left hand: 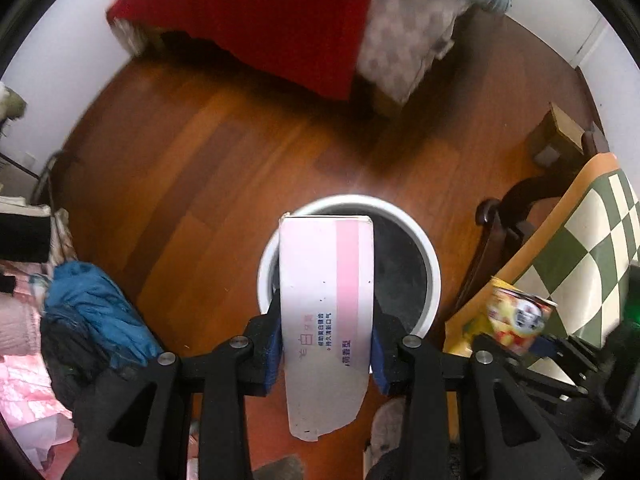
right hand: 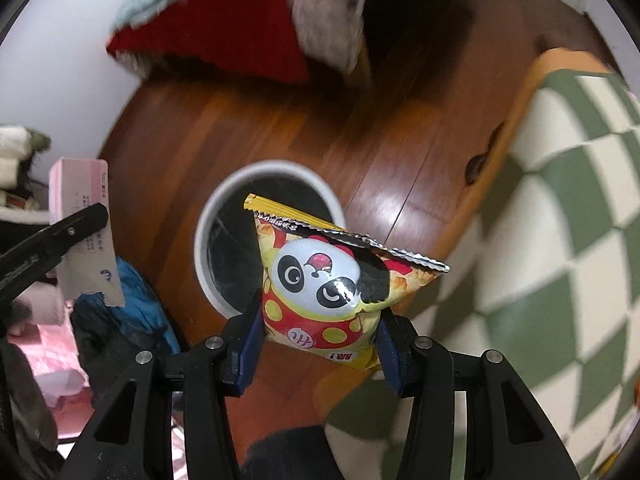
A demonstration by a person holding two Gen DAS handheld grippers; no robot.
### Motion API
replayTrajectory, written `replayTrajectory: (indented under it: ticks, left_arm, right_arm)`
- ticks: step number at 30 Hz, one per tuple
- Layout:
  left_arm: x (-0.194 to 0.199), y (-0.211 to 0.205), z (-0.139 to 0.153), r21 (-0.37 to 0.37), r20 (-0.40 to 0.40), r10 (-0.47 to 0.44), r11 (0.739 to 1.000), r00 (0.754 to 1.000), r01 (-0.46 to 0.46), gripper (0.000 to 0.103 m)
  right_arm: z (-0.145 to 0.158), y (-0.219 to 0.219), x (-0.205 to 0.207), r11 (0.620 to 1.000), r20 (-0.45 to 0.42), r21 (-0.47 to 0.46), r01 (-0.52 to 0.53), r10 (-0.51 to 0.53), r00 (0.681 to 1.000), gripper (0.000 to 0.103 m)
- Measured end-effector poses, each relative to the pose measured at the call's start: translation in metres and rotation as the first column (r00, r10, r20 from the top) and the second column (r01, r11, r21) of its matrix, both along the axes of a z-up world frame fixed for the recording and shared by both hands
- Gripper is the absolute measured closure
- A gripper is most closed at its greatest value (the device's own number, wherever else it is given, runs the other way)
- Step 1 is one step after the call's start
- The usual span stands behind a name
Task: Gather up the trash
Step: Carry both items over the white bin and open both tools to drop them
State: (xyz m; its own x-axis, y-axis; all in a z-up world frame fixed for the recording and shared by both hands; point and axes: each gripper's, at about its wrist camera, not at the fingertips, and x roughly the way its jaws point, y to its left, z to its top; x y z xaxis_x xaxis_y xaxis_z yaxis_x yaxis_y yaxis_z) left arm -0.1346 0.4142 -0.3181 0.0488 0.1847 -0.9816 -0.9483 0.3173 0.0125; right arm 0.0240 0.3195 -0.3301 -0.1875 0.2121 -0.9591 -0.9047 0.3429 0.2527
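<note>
My left gripper is shut on a white and pink toothpaste box, held above a white round trash bin with a black liner on the wood floor. My right gripper is shut on a yellow and red snack bag with a panda face, held above the same bin. The snack bag also shows at the right of the left wrist view. The box and left gripper show at the left of the right wrist view.
A bed with red and grey covers stands at the far side. A green-checked cushion on a wooden chair is on the right. Blue and dark clothes and pink fabric lie on the left.
</note>
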Motion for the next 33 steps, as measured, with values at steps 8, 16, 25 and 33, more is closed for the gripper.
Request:
replayTrajectory:
  ticks: [8,16,25,33]
  left_arm:
    - [-0.033,0.003,-0.014,0.066,-0.144,0.067,0.996,0.987,-0.058,0.004]
    - [-0.05,-0.004,-0.009,0.124,-0.172,0.113,0.988,0.979,-0.093,0.004]
    - [-0.047,-0.023,0.019,0.147,-0.128,0.1,0.986,0.987,-0.081,0.004]
    - [-0.05,-0.051,0.064,0.195,-0.072,0.088,0.978,0.993,-0.073,0.004]
  right_arm:
    - [-0.068,0.054,-0.029,0.993,-0.027,-0.095,-0.07,0.067,0.997,0.045]
    - [-0.082,0.072,-0.04,0.984,0.085,-0.158,-0.08,0.094,0.992,0.002]
    - [-0.048,0.054,-0.033,0.988,0.118,-0.133,-0.074,0.09,0.989,0.002]
    - [0.013,0.03,-0.035,0.996,0.133,-0.044,-0.082,0.088,0.987,0.002]
